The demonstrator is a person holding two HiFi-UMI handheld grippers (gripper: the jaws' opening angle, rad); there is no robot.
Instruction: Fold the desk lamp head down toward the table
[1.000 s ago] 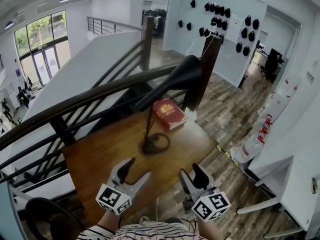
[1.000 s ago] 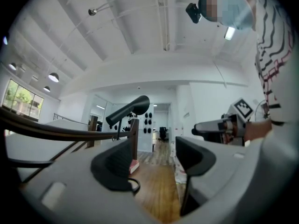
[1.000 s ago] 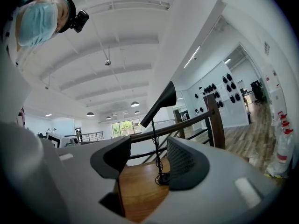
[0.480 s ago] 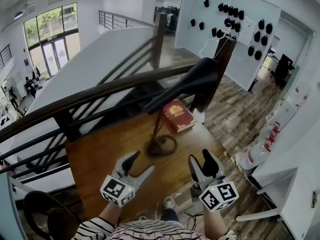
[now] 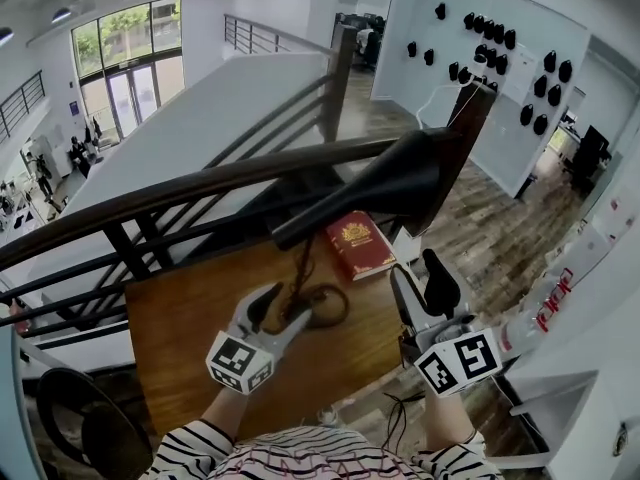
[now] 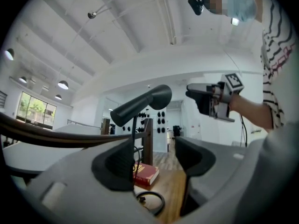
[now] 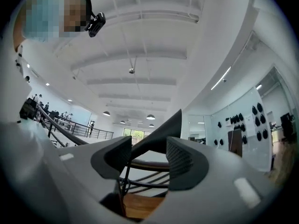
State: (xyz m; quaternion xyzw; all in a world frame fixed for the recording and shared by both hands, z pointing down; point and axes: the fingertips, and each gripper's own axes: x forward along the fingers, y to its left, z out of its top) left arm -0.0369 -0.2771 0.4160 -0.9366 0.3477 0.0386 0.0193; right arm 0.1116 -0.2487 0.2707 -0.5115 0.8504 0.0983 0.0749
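Note:
A black desk lamp stands on the wooden table (image 5: 190,318). Its cone head (image 5: 370,183) tilts up to the right above a thin stem (image 5: 300,268) and a ring base (image 5: 335,303). My left gripper (image 5: 278,310) is open and low, just short of the base. In the left gripper view the stem (image 6: 134,139) shows by the left pad, untouched, under the head (image 6: 140,106). My right gripper (image 5: 420,283) is open and raised at the table's right edge, below the head's wide end. In the right gripper view the head (image 7: 159,136) lies beyond the open jaws.
A red book (image 5: 360,243) lies behind the lamp base. A dark curved handrail (image 5: 200,183) with balusters runs along the table's far side. The table's right edge drops to a wooden floor. A black round chair back (image 5: 80,428) sits at the lower left.
Both grippers have moved forward toward the lamp. The left now reaches the ring base, and the right has risen and rolled beside the table's right edge.

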